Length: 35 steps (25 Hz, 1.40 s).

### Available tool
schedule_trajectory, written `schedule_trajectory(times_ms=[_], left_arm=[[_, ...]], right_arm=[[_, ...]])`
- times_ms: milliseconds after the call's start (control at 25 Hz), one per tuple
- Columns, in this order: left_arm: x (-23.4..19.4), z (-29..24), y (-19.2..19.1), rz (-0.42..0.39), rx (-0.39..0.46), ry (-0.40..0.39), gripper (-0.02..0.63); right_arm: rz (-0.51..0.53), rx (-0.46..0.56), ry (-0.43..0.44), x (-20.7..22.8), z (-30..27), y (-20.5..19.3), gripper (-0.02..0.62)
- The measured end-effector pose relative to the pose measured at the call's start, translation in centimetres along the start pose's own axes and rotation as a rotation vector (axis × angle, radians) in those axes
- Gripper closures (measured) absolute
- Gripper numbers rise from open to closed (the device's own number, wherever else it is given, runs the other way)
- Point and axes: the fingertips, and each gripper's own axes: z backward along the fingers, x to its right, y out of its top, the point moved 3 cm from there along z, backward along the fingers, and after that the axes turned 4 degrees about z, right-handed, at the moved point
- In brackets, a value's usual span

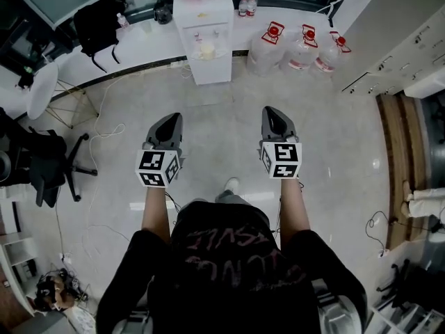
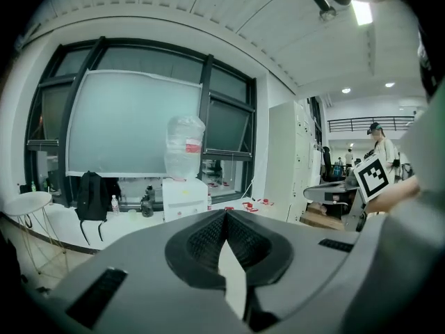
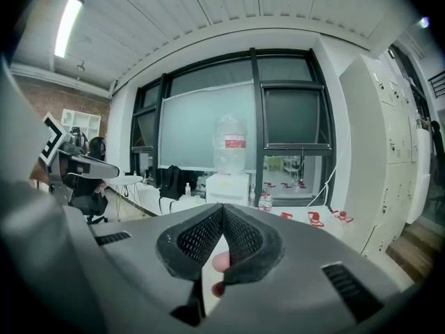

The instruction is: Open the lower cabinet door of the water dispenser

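The white water dispenser (image 1: 203, 33) stands against the far window ledge with an upturned bottle on top. Its lower cabinet door (image 1: 211, 67) is closed. It also shows far ahead in the left gripper view as the dispenser (image 2: 184, 197) and in the right gripper view as the dispenser (image 3: 228, 188). My left gripper (image 1: 170, 120) and right gripper (image 1: 272, 113) are held side by side over the floor, well short of the dispenser and pointing toward it. Both are shut with nothing between the jaws; the same shows for the left gripper (image 2: 224, 216) and the right gripper (image 3: 223, 209).
Three large water jugs (image 1: 299, 47) with red caps stand on the floor right of the dispenser. A black backpack (image 1: 101, 23) leans on the ledge at left. An office chair (image 1: 45, 165) and a round white table (image 1: 42, 89) are at far left. White lockers (image 1: 410, 54) line the right wall. Cables trail across the floor.
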Motion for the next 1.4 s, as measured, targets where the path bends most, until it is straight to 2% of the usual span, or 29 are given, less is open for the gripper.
schedule_trajectory(times_ms=[360,640,960,1400], left_arm=[[-1.1,-5.6,1.2,0.027,0.002,-0.039,0.592],[-3.6,-10.4,1.1,0.037,-0.028,-0.084,0.592],[-10.6,-16.8,0.2,0.058,-0.082,-0.111,0.591],[-19.9,-23.8,-2.0,0.134,-0.150,-0.162,0.591]], right_arm=[[-0.061,0.009,0.043,2.8,-4.6,0.1,0.583],[-0.065,-0.057,0.053,3.4,-9.7,-0.3,0.583],[-0.021,-0.145,0.065,1.5,-18.8,-0.3,0.583],[-0.056,-0.227,0.049,-0.9,-29.4,-0.1,0.583]])
